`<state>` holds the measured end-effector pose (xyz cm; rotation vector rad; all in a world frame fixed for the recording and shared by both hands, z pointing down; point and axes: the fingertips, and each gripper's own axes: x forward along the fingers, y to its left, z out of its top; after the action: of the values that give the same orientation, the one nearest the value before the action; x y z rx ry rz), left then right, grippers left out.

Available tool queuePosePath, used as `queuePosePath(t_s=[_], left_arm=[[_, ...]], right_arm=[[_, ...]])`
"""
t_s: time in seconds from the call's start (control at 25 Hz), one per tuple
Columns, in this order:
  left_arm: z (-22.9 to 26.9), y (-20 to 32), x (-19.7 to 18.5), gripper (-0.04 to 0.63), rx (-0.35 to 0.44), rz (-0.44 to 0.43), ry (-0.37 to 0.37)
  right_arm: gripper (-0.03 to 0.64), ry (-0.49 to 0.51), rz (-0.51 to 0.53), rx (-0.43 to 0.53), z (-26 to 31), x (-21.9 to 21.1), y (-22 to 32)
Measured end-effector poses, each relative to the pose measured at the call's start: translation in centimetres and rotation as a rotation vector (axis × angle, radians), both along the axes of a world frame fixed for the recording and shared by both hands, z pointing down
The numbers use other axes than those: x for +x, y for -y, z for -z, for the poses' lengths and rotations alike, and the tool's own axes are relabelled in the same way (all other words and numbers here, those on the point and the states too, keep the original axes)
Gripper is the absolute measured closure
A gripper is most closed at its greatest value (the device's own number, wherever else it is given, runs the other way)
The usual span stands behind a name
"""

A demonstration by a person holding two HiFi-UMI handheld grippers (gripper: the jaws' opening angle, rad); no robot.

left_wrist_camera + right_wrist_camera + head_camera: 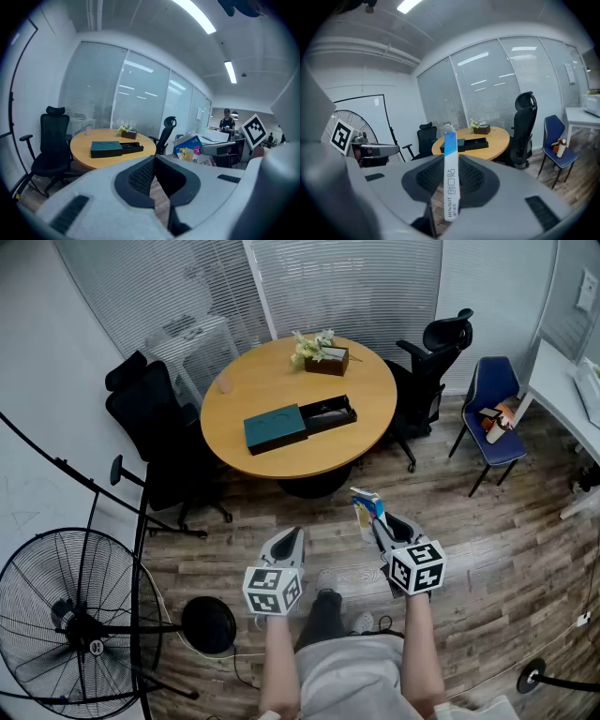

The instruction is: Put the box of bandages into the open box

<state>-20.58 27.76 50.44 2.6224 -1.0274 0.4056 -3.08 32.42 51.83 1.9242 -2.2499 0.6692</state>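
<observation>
My right gripper is shut on the box of bandages, a thin white and blue carton that stands upright, edge-on, between the pads. The left gripper is beside it at about the same height, jaws together and empty. Both hang over the wooden floor, well short of the round table. On the table lies the open box, black, with a teal lid against its left end. The open box also shows in the left gripper view and the right gripper view.
A plant in a brown box and a pink cup share the table. Black office chairs flank it. A blue chair is at the right, and a floor fan stands to my left.
</observation>
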Motion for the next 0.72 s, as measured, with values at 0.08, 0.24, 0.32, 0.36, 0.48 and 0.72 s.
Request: queuePosePath(t_s=[0.08,0.24,0.32,0.36,0.48,0.72], left_arm=[[0.1,0.1,0.0,0.584,0.004,-0.001,-0.005],[0.2,0.9,0.2,0.584,0.011,-0.004,-0.012],[0.2,1.4,0.4,0.584,0.009,-0.006,-0.011],[0.2,1.6,0.6,0.584,0.007,-0.009,-0.011],[0.3,2.8,1.3,0.584,0.009,-0.019,-0.015],[0.9,6.5,2.2,0.586,0.021,-0.029,-0.018]], right_arm=[[0.528,0.002,-0.006,0.005,0.1,0.1,0.1],[0.528,0.001,-0.015,0.015,0.1,0.2,0.6],[0.529,0.01,-0.026,0.026,0.3,0.6,1.1],[0.528,0.021,-0.031,0.031,0.3,0.9,1.4],[0.528,0.039,-0.037,0.037,0.3,1.7,2.4],[0.528,0.009,-0.042,0.037,0.6,2.7,5.2]])
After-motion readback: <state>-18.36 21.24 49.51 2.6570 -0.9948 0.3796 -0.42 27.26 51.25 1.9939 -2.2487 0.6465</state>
